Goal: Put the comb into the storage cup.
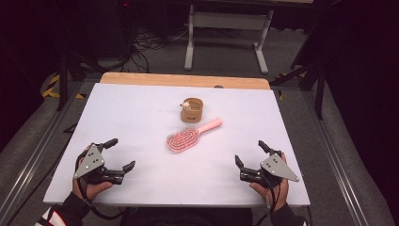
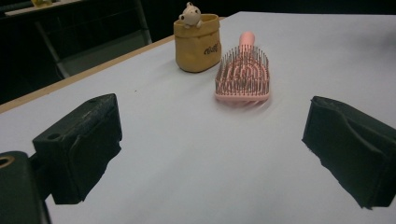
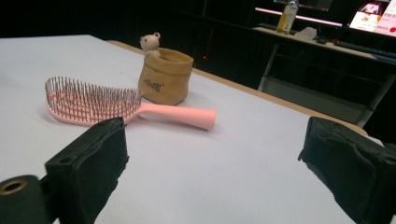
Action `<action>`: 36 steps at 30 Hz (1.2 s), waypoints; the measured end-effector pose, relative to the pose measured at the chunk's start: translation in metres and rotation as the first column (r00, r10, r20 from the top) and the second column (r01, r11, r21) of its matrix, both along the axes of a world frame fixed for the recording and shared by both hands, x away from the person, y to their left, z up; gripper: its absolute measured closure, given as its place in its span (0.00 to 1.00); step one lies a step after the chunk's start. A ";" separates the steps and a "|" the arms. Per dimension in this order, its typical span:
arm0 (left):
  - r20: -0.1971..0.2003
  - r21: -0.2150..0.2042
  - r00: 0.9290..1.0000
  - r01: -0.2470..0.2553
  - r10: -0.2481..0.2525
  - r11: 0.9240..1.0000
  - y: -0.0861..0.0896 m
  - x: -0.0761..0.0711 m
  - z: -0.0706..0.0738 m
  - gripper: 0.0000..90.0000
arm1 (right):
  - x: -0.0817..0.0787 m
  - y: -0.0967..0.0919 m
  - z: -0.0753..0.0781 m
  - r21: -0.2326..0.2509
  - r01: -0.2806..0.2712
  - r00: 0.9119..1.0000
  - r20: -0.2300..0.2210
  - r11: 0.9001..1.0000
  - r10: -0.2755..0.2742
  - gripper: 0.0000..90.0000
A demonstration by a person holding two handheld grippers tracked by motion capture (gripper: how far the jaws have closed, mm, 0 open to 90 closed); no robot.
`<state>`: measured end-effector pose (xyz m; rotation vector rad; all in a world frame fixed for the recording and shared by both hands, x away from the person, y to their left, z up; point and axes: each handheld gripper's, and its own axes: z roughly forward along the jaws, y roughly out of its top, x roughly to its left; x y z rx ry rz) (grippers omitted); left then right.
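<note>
A pink hairbrush (image 1: 188,136) (image 2: 243,74) (image 3: 107,105) lies bristles up in the middle of the white table (image 1: 141,117), its handle pointing to the back right. Just behind it stands a small tan fabric pouch (image 1: 191,109) (image 2: 196,43) (image 3: 166,81) with a tiny bear figure (image 1: 186,104) (image 2: 190,15) (image 3: 150,43) on its rim. My left gripper (image 1: 120,153) (image 2: 210,154) rests open near the front left, nothing between its jaws. My right gripper (image 1: 249,153) (image 3: 210,172) rests open near the front right, also holding nothing. Both are well apart from the brush.
A wooden strip (image 1: 183,80) runs along the table's far edge. Beyond it stands a grey desk frame (image 1: 226,33) on dark floor with cables. In the right gripper view a desk with a bottle (image 3: 288,14) and a screen sits far behind.
</note>
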<state>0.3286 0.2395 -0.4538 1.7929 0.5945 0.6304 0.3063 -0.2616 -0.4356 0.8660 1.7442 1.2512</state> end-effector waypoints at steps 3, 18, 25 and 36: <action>-0.009 -0.003 1.000 0.000 0.000 1.000 -0.003 0.004 -0.001 0.06 | -0.001 0.001 -0.001 -0.032 0.015 1.000 -0.008 0.999 -0.015 0.10; -0.013 0.007 1.000 0.011 -0.011 1.000 -0.002 0.007 -0.003 0.06 | 0.020 -0.008 -0.003 0.036 0.052 0.993 -0.108 0.998 -0.048 0.16; -0.019 0.010 1.000 0.011 -0.011 1.000 0.000 0.005 -0.005 0.06 | 0.028 -0.002 0.001 0.012 0.057 0.994 -0.094 0.998 -0.056 0.29; -0.019 0.015 1.000 -0.005 0.005 1.000 0.003 0.002 -0.005 0.07 | 0.065 0.018 0.014 -0.017 0.006 0.992 -0.122 1.000 -0.008 0.77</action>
